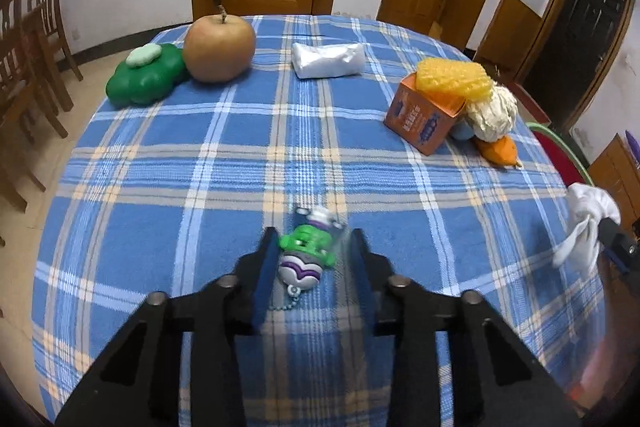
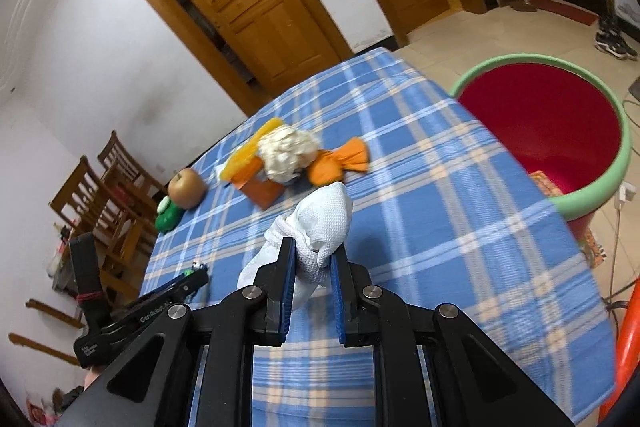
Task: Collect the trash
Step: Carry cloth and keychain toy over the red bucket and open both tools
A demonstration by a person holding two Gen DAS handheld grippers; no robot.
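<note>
The left gripper (image 1: pixel 314 251) was clamped on a small green and purple toy keychain (image 1: pixel 306 255), its jaws pressed against both sides, with the ball chain trailing back under them onto the plaid tablecloth (image 1: pixel 160 187). The right gripper (image 2: pixel 314 259) was pinched shut on a crumpled white cloth (image 2: pixel 316 223), which stuck up and forward past its fingertips, a loose tail hanging on its left side.

Ahead and to the right of the right gripper, past the table's edge, stood the red bin (image 2: pixel 540 131) with a green rim — the likely place for the trash. Further ahead of both grippers lay the rest: an orange box (image 1: pixel 424 119) stuffed with yellow wrap, a cream wad (image 1: pixel 492 111), an orange wrapper (image 1: pixel 498 149) and a white packet (image 1: pixel 328 59). An apple (image 1: pixel 219 49) and a green toy (image 1: pixel 146 75) sat far ahead to the left gripper's left.

The main risks looked like these: the cloth was held only by a fold, so a quick swing could pull it free short of the bin; the keychain was rounded and smooth — it could twist out of the pads. It also looked more like a keepsake than trash, so binning it might be a mistake.
</note>
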